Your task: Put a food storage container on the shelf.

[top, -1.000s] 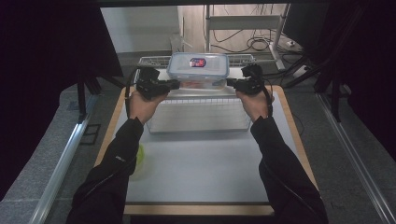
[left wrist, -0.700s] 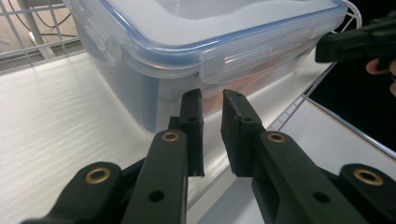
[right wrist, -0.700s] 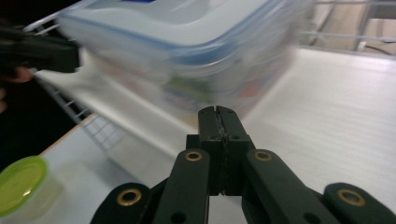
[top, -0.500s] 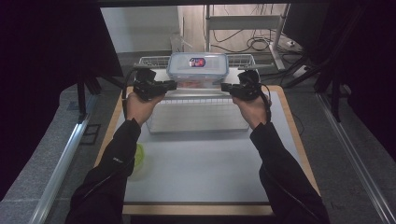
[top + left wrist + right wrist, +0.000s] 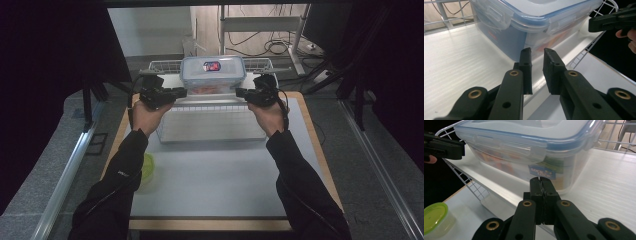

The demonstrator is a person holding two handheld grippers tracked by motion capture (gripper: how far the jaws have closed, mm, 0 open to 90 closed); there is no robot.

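Left hand-held gripper (image 5: 537, 53) slightly parted, right hand-held gripper (image 5: 541, 180) pressed together, both flanking lidded container (image 5: 213, 74), long axis running left-right.

One clip-lid box (image 5: 213, 74), one wire shelf (image 5: 165, 65), apparently one green-lidded tub (image 5: 435, 218).

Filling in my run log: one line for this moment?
left tool: slightly open, empty | right tool: shut, empty | clip-lid container: on shelf, between both

Setting: lab recording bay. You work at a white-topped table (image 5: 220, 185) flanked by black curtains (image 5: 45, 75); metal frame (image 5: 260, 22) and loose cables (image 5: 275, 47) sit top centre.
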